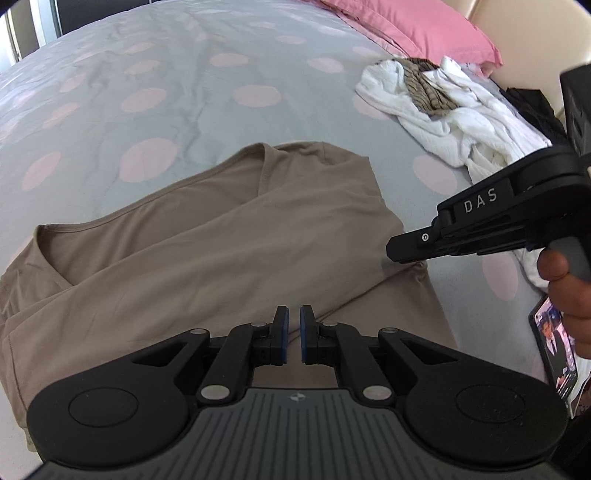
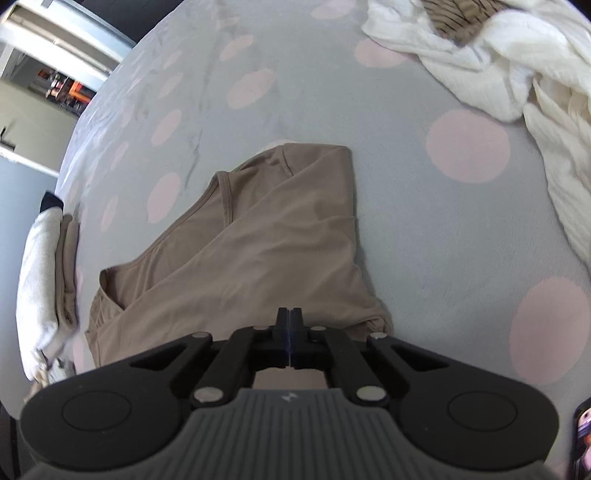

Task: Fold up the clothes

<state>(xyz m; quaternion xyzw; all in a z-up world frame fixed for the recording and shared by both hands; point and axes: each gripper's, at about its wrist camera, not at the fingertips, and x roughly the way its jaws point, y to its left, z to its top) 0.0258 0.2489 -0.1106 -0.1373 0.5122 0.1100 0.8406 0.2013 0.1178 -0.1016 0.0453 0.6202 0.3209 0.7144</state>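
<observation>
Smooth tan shirt (image 1: pixel 207 243) lies folded over itself on the grey, pink-dotted bed (image 1: pixel 184 74). Left hand-held gripper (image 1: pixel 294 334) hovers above it, pads nearly together, gripping nothing. Right hand-held gripper (image 2: pixel 290 338) is pressed together at the shirt's edge; whether it pinches cloth, I can't tell. Crumpled ribbed white garments (image 1: pixel 461 122) sit nearby.

Bed with grey sheet (image 1: pixel 192 74), pale pink polka dots, mild wrinkles. Pink pillow (image 1: pixel 417 26) at far right corner, cream padded headboard (image 1: pixel 524 33) behind it. Window frame (image 2: pixel 55 37) upper left, daylight coming in. Cluttered shelf (image 2: pixel 64 88) beyond, blurred. Phone (image 1: pixel 557 354) with lit screen lying on bed's right edge.
</observation>
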